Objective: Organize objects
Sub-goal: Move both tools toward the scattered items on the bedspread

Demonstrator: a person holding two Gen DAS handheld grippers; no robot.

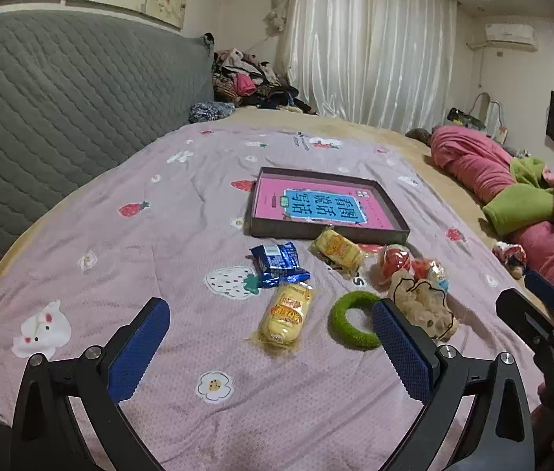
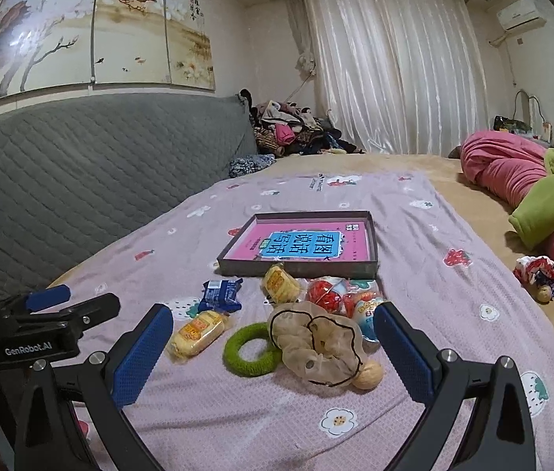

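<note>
Fingers on both grippers stand spread wide with nothing between them: the left gripper (image 1: 271, 347) hangs over the nearer yellow snack pack (image 1: 285, 316), and the right gripper (image 2: 273, 347) frames the beige scrunchie (image 2: 318, 343). Nothing is lifted yet, so this looks like the opening step, choosing a first item. The next move probably calls for lowering one pair of fingers around a single soft thing and closing gently, since the wrappers will crush.

The clutter lies loose on the bed's lilac sheet (image 1: 182, 235), just in front of the shallow box (image 1: 326, 231) with a pink book inside. A second yellow pack (image 1: 336, 252) leans on the box's near wall. Beside them sit a blue foil packet (image 1: 278, 265), a green ring (image 1: 351, 324) and red-wrapped sweets (image 1: 394, 263). Farther off, pink bedding (image 1: 485, 165) lies bunched at the bed's edge.
</note>
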